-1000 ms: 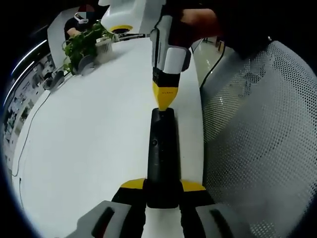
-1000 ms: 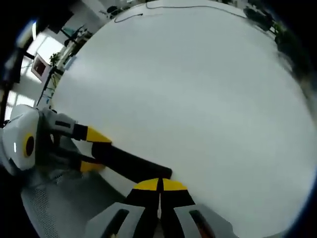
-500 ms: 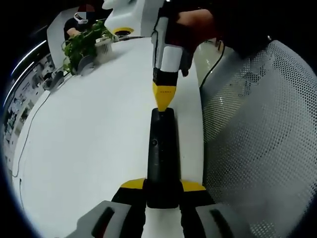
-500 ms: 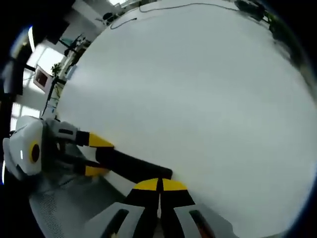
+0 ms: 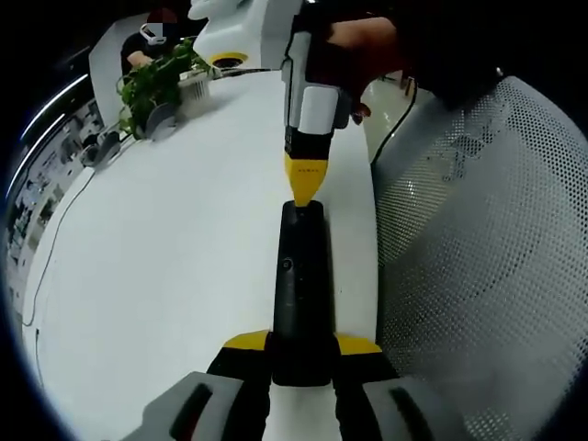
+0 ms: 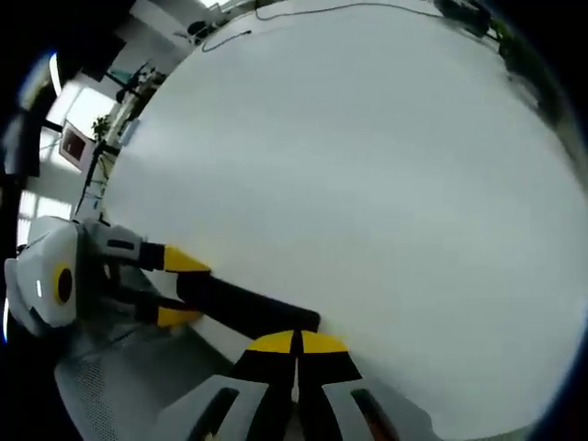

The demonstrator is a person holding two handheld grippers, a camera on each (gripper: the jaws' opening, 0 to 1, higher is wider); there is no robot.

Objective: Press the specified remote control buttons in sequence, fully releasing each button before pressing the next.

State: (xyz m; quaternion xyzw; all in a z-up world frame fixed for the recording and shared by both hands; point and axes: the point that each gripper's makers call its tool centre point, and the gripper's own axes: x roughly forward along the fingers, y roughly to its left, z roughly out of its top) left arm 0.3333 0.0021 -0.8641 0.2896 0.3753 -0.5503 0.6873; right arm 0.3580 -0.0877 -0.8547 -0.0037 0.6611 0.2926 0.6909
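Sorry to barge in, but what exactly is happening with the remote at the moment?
A person holds a gripper in each hand. The left gripper clamps one end of a black remote control over the white table. The right gripper, shut, has its yellow tip at the remote's far end, apparently pressing or poised over a button there.

Black slim remote control [image 5: 300, 294], lengthwise, flat on white table [image 5: 165, 257].

The remote [image 5: 300, 294] looks like matt black plastic, smooth along its length. The table [image 5: 165, 239] is a smooth white surface with a faint sheen. At the right of the left gripper view, a chair back [image 5: 487, 266] shows pale perforated mesh, rough-looking.
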